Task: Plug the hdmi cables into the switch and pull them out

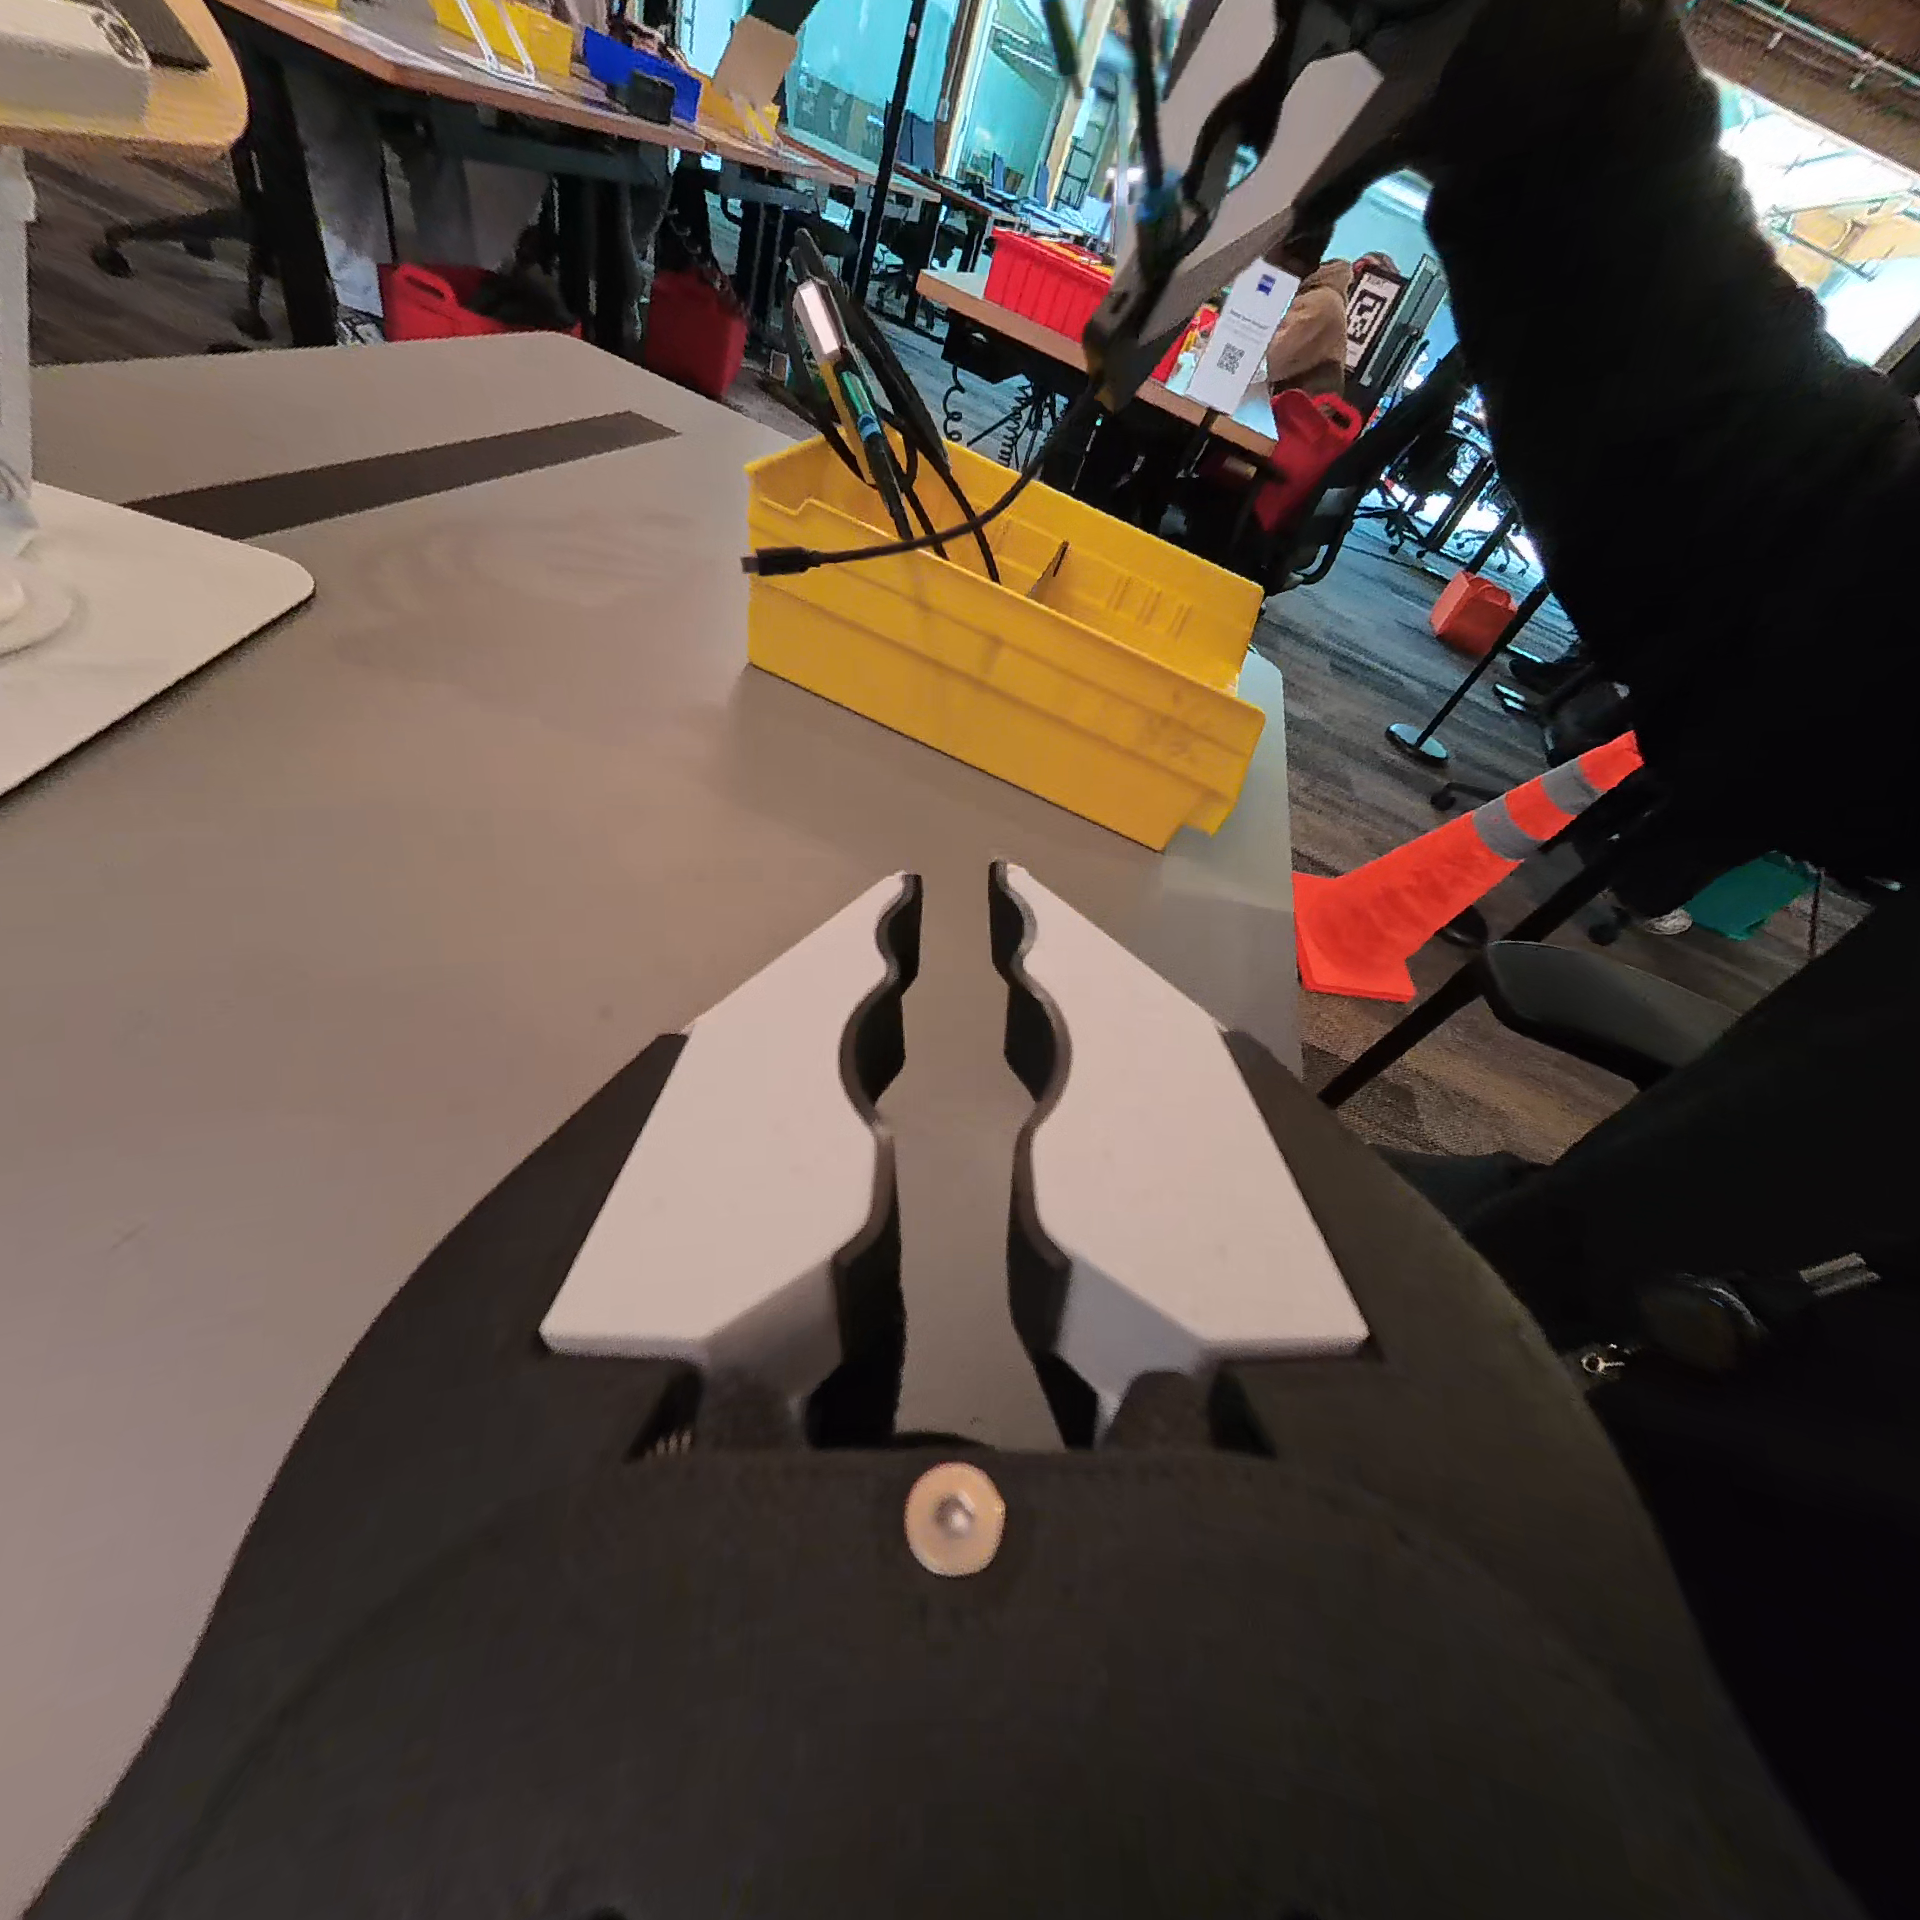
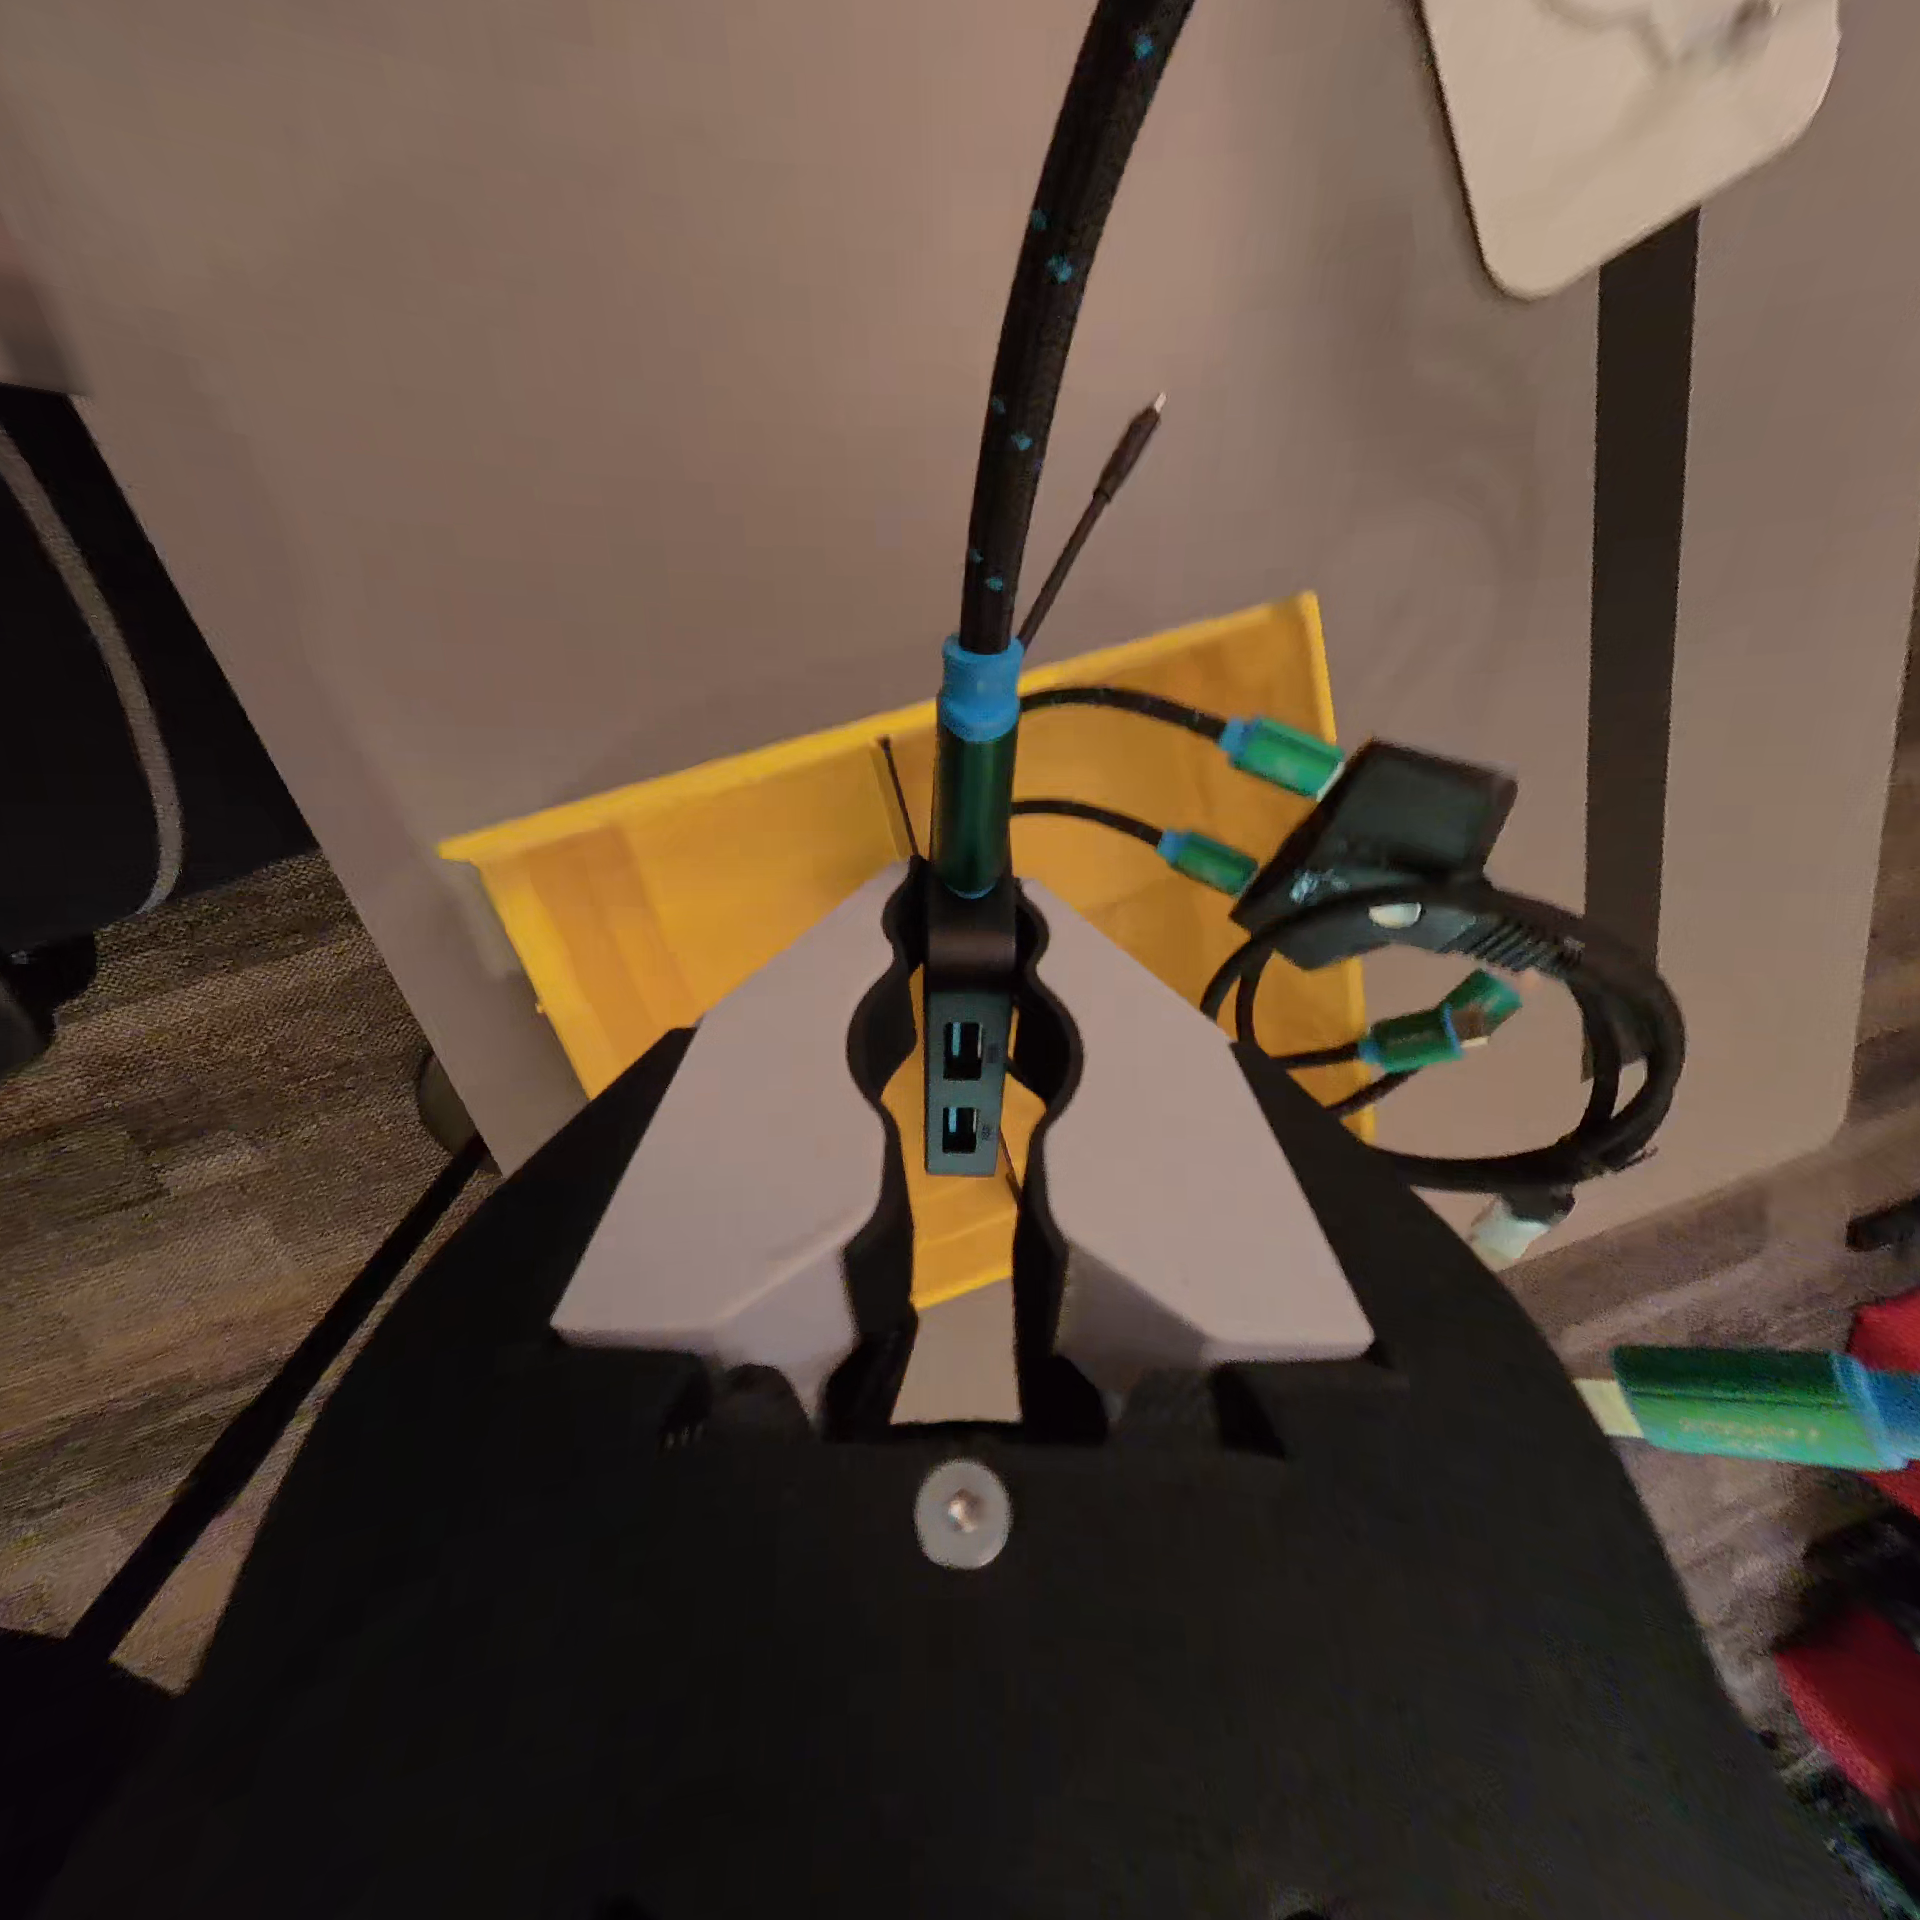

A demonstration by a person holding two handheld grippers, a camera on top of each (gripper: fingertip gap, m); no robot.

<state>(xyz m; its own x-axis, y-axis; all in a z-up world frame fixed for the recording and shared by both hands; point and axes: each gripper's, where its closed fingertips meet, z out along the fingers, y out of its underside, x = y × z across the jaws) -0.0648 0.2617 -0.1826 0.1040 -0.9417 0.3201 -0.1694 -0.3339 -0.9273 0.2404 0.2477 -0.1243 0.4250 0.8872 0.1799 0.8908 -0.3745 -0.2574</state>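
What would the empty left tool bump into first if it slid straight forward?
Probably the yellow bin on the grey table: the left tool points across bare tabletop toward it, though depth is hard to judge.

Your count at the yellow bin

You have one yellow bin [image 2: 727,873], one black switch [image 2: 1382,831], five green plugs [image 2: 1283,758], two grippers [image 1: 954,883].

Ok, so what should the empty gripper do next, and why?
Probably reach the left gripper up to the green plug and pinch it. The right gripper is shut on the switch, held over the bin, with that plug seated in its end. The left one is open and holds nothing, so it is free to pull.
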